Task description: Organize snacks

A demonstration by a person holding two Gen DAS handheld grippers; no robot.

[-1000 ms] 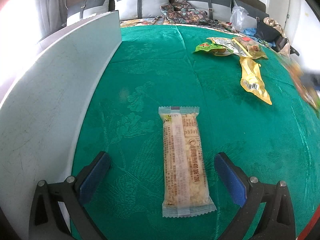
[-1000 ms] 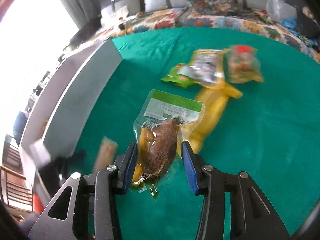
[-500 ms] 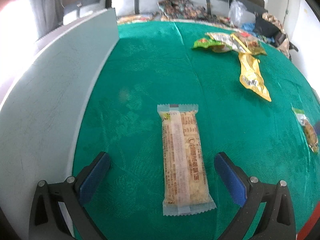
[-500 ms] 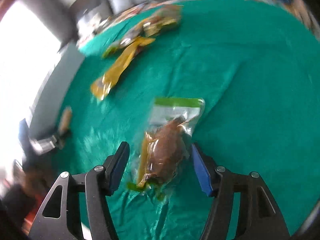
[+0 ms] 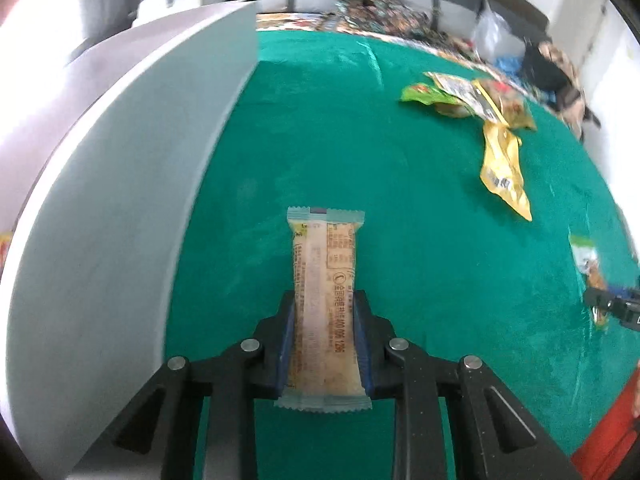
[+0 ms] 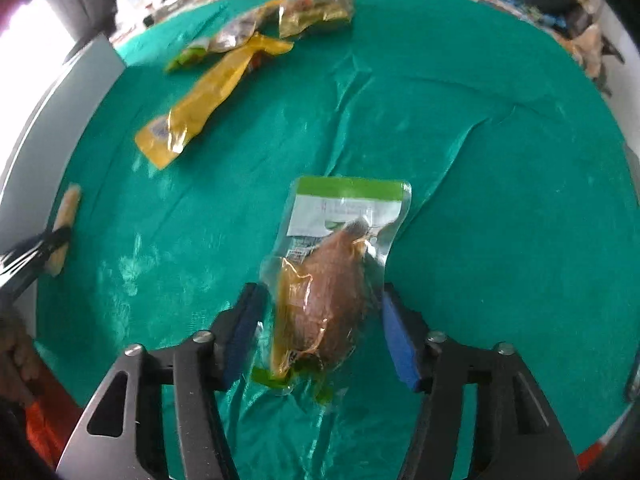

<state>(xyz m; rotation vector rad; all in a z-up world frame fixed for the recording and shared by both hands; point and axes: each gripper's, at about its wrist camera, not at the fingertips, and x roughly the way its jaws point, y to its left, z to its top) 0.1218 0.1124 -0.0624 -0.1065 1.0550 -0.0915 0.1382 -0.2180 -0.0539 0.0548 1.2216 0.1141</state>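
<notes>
A long beige snack bar [image 5: 324, 264] in a clear wrapper points away from me on the green cloth, and my left gripper [image 5: 323, 320] is shut on its near half. In the right wrist view the same bar [image 6: 66, 208] shows small at the left edge. A clear pouch with a green label and a brown piece inside [image 6: 344, 208] lies on the cloth between the fingers of my right gripper [image 6: 320, 300]. Its jaws are closing, with a gap still on both sides of the pouch. That pouch [image 5: 586, 256] also appears at the right edge of the left wrist view.
A tall pale grey box wall [image 5: 120, 200] runs along the left of the cloth. A long yellow pouch [image 6: 208, 96] and a heap of several snack packs [image 6: 304, 12] lie at the far side. A person's hand [image 6: 16, 360] shows at the lower left.
My left jaws went from wide apart to shut on the snack bar. The right gripper carried the pouch down to the right part of the cloth and its jaws came off it.
</notes>
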